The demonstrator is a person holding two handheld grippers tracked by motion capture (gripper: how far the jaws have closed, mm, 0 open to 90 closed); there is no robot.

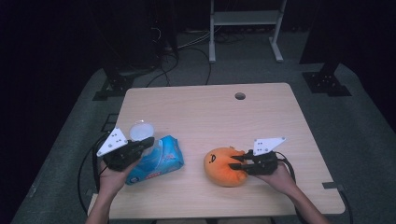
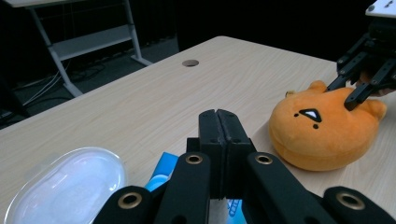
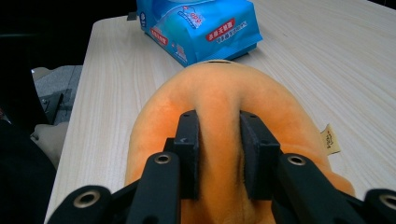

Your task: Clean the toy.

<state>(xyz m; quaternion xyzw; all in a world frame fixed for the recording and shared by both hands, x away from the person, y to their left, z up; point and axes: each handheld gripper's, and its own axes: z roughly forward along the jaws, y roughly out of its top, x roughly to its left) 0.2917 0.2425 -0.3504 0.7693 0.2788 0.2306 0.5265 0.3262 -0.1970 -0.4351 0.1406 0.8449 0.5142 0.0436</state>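
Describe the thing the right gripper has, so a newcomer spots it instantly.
On the wooden table, look at the near right part, right of the blue wipes pack. The right gripper pinches a round orange plush toy with a small face, the only soft, orange thing there.

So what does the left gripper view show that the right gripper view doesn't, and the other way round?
Left gripper view alone: the plush toy's face, the clear plastic lid, the table's round hole, and the left gripper shut with nothing between its pads. Right gripper view alone: the small tag on the plush and the red print on the blue wipes pack. Both: the orange plush toy, pinched by the right gripper, the pack and the wooden table.
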